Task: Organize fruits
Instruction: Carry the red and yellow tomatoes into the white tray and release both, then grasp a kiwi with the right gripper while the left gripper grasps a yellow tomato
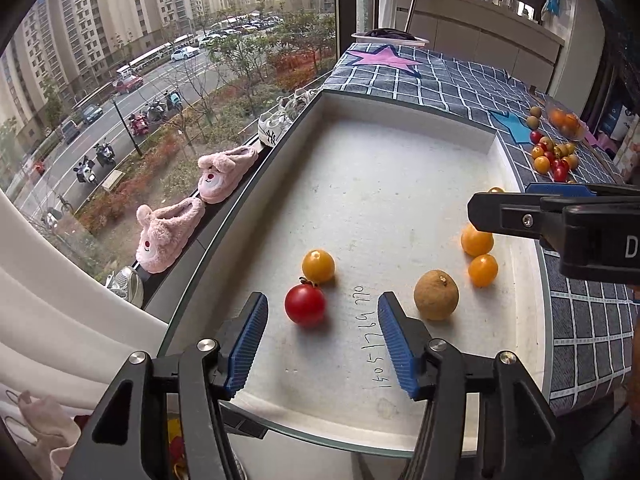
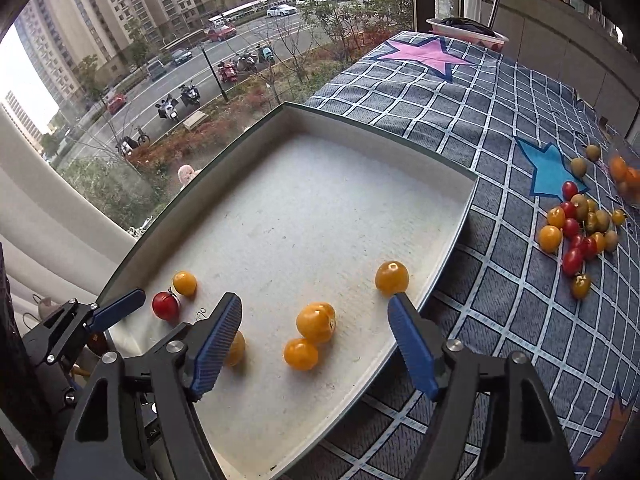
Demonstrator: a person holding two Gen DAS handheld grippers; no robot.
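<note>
A white shallow tray (image 1: 400, 184) (image 2: 320, 184) lies on a checked cloth. In it are a red cherry tomato (image 1: 305, 305) (image 2: 165, 305), a yellow tomato (image 1: 318, 265) (image 2: 184, 283) beside it, a brown longan (image 1: 436, 295), and several more yellow tomatoes (image 1: 483, 270) (image 2: 315, 322). My left gripper (image 1: 323, 308) is open and empty, just above the tray's near edge, with the red tomato between its fingers' line. My right gripper (image 2: 315, 312) is open and empty, over the tray's right part. A heap of mixed fruits (image 2: 580, 228) (image 1: 554, 156) lies on the cloth to the right.
The checked cloth (image 2: 500, 128) with star patches covers the table. A bag of orange fruits (image 2: 624, 176) lies at the far right. A bowl (image 2: 466, 26) stands at the far end. A window with slippers (image 1: 168, 232) on its sill runs along the left.
</note>
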